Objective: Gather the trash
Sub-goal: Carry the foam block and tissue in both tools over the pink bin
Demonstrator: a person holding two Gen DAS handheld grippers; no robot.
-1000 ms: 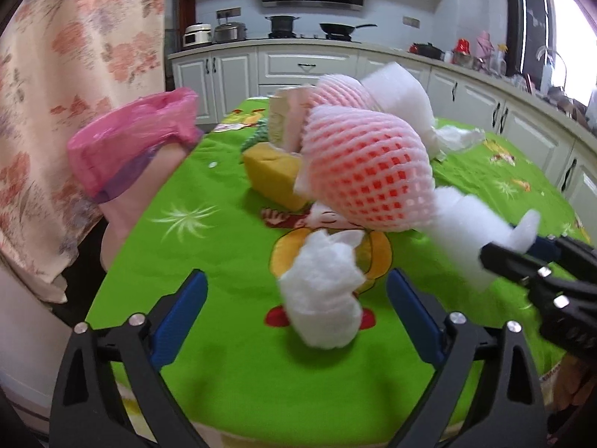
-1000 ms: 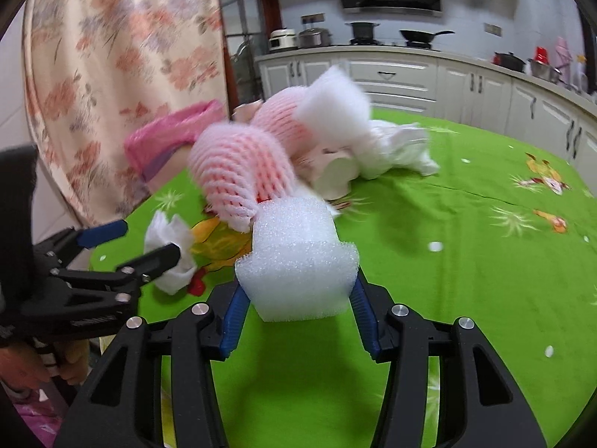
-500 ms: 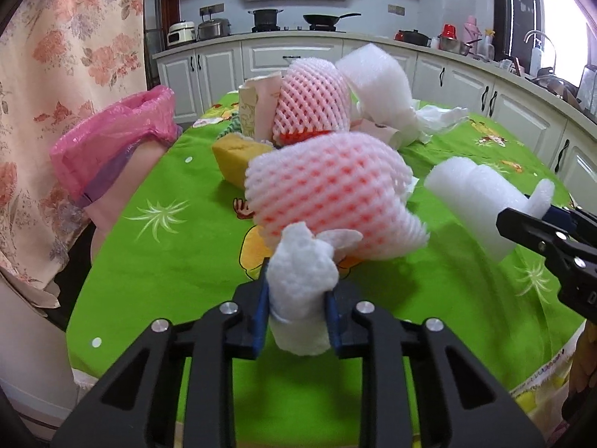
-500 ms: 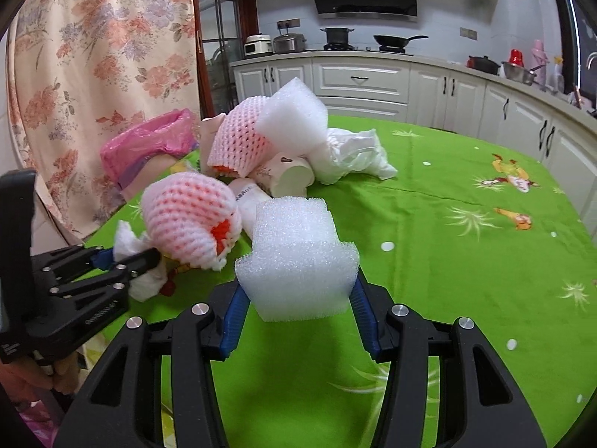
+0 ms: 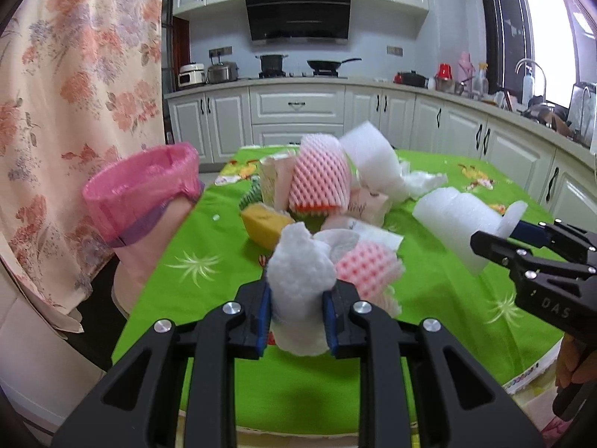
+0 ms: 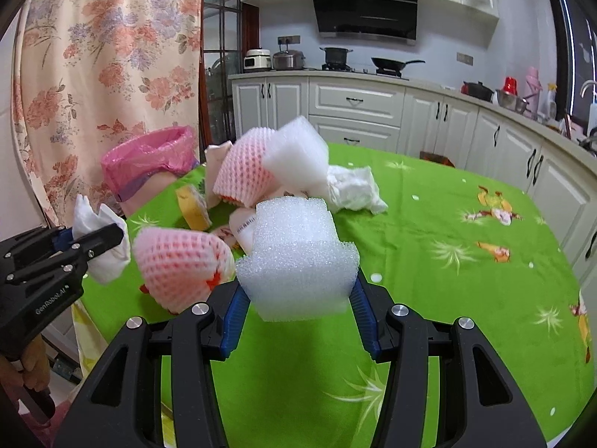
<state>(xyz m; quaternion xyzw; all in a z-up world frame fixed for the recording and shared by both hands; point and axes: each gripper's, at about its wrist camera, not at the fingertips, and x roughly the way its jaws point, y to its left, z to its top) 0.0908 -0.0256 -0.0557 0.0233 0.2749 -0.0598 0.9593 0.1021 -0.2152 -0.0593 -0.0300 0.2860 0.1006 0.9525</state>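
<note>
White crumpled tissue [image 5: 298, 280] is pinched in the left gripper [image 5: 296, 317] above the green tablecloth [image 5: 429, 336]; the right gripper [image 6: 298, 313] squeezes a foam block [image 6: 298, 257]. Both soft pieces may slip out before the pink-lined bin [image 5: 145, 183], I think. Its inside is hidden.

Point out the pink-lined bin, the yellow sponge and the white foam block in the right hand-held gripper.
pink-lined bin [image 5: 141, 186], left wrist view, on its bag-covered rim.
yellow sponge [image 5: 266, 222], left wrist view, on its top face.
white foam block [image 6: 298, 257], right wrist view, on its front face.
</note>
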